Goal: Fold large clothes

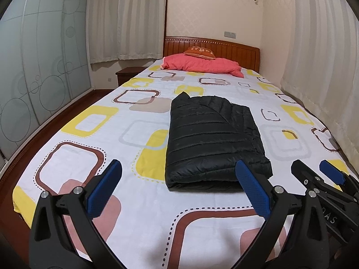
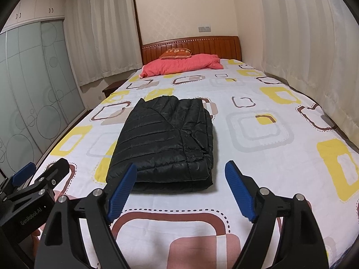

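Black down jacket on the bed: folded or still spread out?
Folded. The black down jacket lies as a compact stacked rectangle on the bed sheet, layered edges visible at its near end.

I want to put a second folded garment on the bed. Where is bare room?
Free sheet lies left of the black folded jacket, toward the wardrobe, to its right toward the curtain, and between it and the pink quilt. The near edge is crowded by both grippers, left and right.
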### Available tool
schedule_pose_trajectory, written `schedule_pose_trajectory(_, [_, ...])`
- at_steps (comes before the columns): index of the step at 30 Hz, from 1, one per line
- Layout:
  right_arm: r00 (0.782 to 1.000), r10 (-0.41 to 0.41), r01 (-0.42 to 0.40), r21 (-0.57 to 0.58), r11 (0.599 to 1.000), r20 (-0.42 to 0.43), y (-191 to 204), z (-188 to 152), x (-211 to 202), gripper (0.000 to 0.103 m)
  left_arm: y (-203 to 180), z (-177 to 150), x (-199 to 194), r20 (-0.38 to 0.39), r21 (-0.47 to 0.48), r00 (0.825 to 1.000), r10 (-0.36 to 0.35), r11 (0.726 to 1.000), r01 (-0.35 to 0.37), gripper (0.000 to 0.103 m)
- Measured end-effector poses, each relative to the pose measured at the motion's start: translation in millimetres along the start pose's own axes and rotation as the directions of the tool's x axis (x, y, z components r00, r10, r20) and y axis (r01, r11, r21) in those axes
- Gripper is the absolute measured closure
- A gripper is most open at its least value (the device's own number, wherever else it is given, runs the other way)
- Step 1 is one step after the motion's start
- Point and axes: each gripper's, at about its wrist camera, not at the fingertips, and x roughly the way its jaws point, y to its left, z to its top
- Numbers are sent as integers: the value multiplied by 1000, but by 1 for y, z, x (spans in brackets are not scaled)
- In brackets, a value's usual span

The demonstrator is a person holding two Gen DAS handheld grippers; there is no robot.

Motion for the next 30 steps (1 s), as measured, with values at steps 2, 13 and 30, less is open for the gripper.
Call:
schedule_pose_trajectory(2, [1000, 0, 0, -1, 1000, 2, 0, 0, 0, 23, 0, 0, 0, 0, 0, 1000, 0, 1000, 0, 2])
schedule_pose_trajectory(13, [1000, -2, 2, -7, 1000, 6, 3, -1, -1, 23, 0, 0, 0, 0, -3, 1000, 2, 1000, -2, 2])
schedule_pose_trajectory(30, [1000, -2, 2, -7, 1000, 5, 6, -2, -1, 23, 4, -1, 1, -8, -13, 1000, -2, 1000, 2, 2])
